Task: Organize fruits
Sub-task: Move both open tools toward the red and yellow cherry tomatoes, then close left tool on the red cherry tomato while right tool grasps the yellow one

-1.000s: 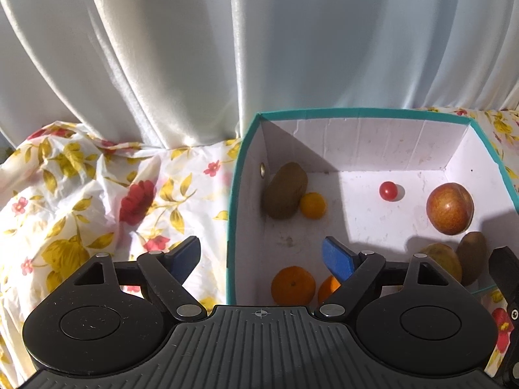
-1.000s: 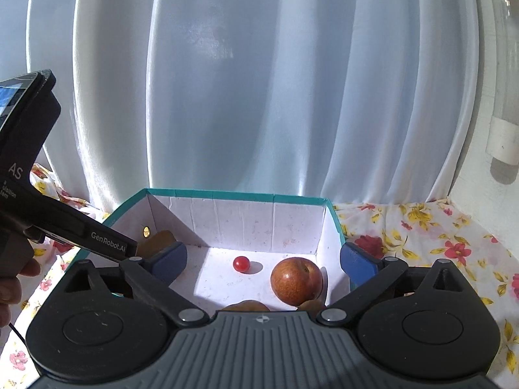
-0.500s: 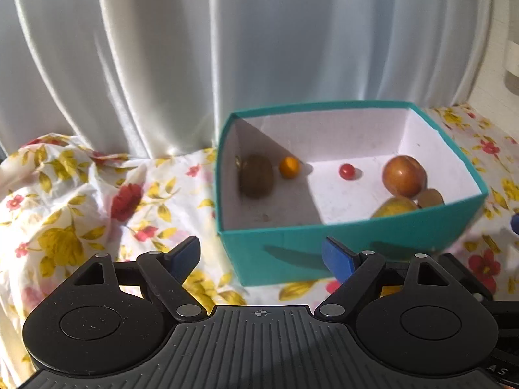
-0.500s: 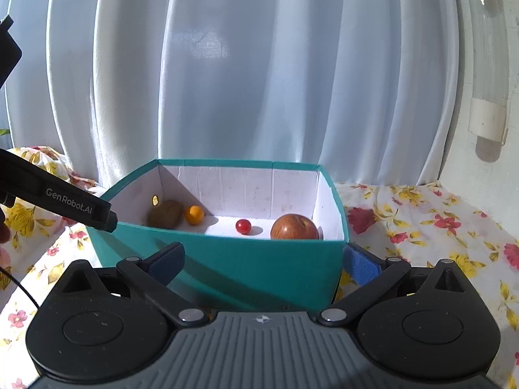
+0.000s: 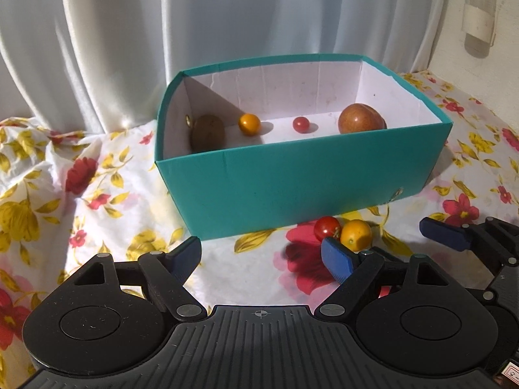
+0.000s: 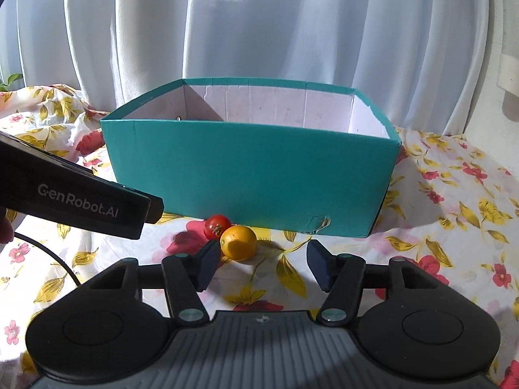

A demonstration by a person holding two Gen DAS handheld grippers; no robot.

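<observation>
A teal box (image 5: 301,181) with a white inside holds a brown kiwi (image 5: 207,132), a small orange fruit (image 5: 249,124), a cherry tomato (image 5: 301,124) and a red-brown apple (image 5: 361,119). In front of the box, on the cloth, lie a red cherry tomato (image 5: 327,227) and a small orange fruit (image 5: 356,234), touching each other; they also show in the right wrist view as tomato (image 6: 216,226) and orange fruit (image 6: 238,242). My left gripper (image 5: 259,256) is open and empty, short of the box. My right gripper (image 6: 259,264) is open and empty, just behind the orange fruit.
The table is covered by a white cloth with red and yellow flowers (image 5: 97,201). White curtains (image 5: 227,16) hang behind the box. The left gripper's black body (image 6: 74,201) crosses the left of the right wrist view. The right gripper's fingers (image 5: 444,235) show at the lower right.
Both grippers have pulled back and down from over the box. The box's front wall now faces them, and two loose fruits on the cloth have come into view.
</observation>
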